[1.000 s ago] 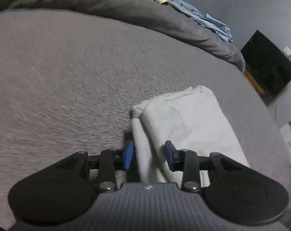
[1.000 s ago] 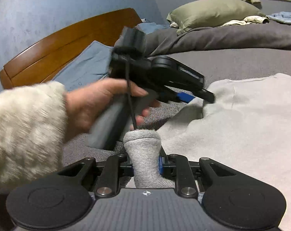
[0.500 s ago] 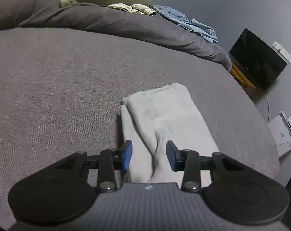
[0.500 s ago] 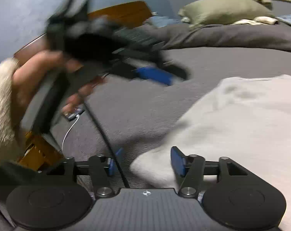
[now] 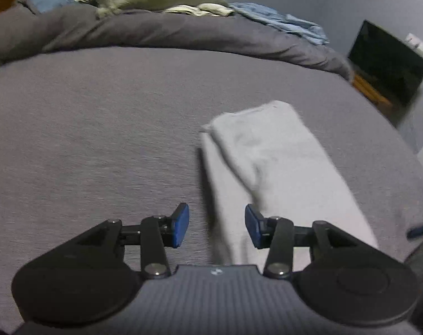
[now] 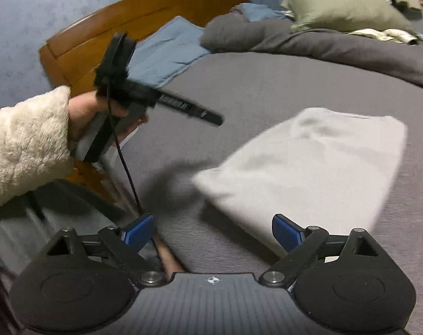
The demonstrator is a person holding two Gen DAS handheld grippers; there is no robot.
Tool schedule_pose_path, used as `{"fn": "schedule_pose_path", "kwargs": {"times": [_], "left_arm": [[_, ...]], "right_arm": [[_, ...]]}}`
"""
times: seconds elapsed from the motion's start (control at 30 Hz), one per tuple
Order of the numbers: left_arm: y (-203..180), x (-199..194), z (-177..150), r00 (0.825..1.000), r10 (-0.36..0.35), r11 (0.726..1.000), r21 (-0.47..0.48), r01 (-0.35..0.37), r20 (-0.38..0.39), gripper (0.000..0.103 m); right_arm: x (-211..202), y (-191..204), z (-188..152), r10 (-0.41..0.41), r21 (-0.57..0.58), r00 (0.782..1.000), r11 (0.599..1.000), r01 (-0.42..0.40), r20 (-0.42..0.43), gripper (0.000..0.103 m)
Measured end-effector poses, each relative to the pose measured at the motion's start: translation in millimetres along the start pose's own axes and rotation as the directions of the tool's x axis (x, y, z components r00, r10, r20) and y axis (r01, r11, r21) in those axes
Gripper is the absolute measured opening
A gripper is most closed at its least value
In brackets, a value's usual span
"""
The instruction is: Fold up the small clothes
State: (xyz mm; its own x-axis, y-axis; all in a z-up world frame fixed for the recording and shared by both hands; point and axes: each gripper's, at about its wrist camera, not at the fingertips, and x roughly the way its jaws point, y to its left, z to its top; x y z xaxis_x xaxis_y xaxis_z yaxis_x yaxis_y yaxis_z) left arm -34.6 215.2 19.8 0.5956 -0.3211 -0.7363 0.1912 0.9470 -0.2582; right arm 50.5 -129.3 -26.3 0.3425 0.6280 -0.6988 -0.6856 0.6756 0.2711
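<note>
**Both grippers let go above the soft folded cloth**

The right gripper sits at the bottom of its view. Its blue pads are far apart and the jaws are opening. Nothing is between them but the bed. The left gripper sits at the bottom of its own view. Its jaws are opening too, about half way, and they pinch nothing. In the right view a hand in a fluffy cream sleeve holds that left gripper up at the middle left.

The pale grey cloth lies folded in a neat long shape on the grey bed. It is in the middle right of the right view. In the left view it runs from the centre down to the lower right.

The cloth looks soft, thick and light. It probably bends and flops easily and will not break. It may slide a little on the bed. A good place to grab looks like a corner or a short end, pinching all the layers together so the fold does not fall open.

Far off, at the top, sit a green pillow and a rumpled dark blanket.
</note>
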Motion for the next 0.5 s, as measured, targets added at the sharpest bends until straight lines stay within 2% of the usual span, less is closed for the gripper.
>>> {"fn": "schedule_pose_path", "kwargs": {"times": [0.07,0.13,0.2,0.27,0.37,0.43,0.47,0.5], "left_arm": [[-11,15,-3,0.999,-0.043,0.999,0.014,0.043,0.001,0.043],[-25,33,-6,0.996,-0.081,0.996,0.035,0.083,-0.038,0.043],[-38,51,-10,0.993,-0.057,0.994,0.085,0.066,-0.107,0.043],[-45,65,-16,0.989,0.000,0.990,0.139,0.021,-0.150,0.043],[-38,70,-19,0.988,-0.012,0.995,0.094,0.027,-0.154,0.043],[-34,70,-20,0.986,-0.045,0.996,0.070,0.056,-0.158,0.034],[-32,69,-20,0.986,-0.048,0.995,0.080,0.061,-0.158,0.016],[-31,66,-17,0.987,-0.050,0.995,0.083,0.063,-0.150,0.007]], "right_arm": [[-1,-14,4,-0.087,0.000,0.996,0.996,0.087,0.003,0.095],[6,-29,5,-0.165,0.012,0.986,0.986,0.165,0.013,0.095],[16,-48,4,-0.225,0.078,0.974,0.972,0.222,0.027,0.091],[23,-68,0,-0.256,0.193,0.966,0.950,0.246,0.028,0.088],[34,-82,-6,-0.232,0.300,0.973,0.928,0.222,-0.002,0.088],[43,-79,-8,-0.223,0.287,0.974,0.932,0.223,-0.031,0.088],[48,-76,-8,-0.229,0.271,0.972,0.934,0.234,-0.049,0.088],[51,-72,-8,-0.231,0.263,0.971,0.935,0.239,-0.063,0.087]]}}
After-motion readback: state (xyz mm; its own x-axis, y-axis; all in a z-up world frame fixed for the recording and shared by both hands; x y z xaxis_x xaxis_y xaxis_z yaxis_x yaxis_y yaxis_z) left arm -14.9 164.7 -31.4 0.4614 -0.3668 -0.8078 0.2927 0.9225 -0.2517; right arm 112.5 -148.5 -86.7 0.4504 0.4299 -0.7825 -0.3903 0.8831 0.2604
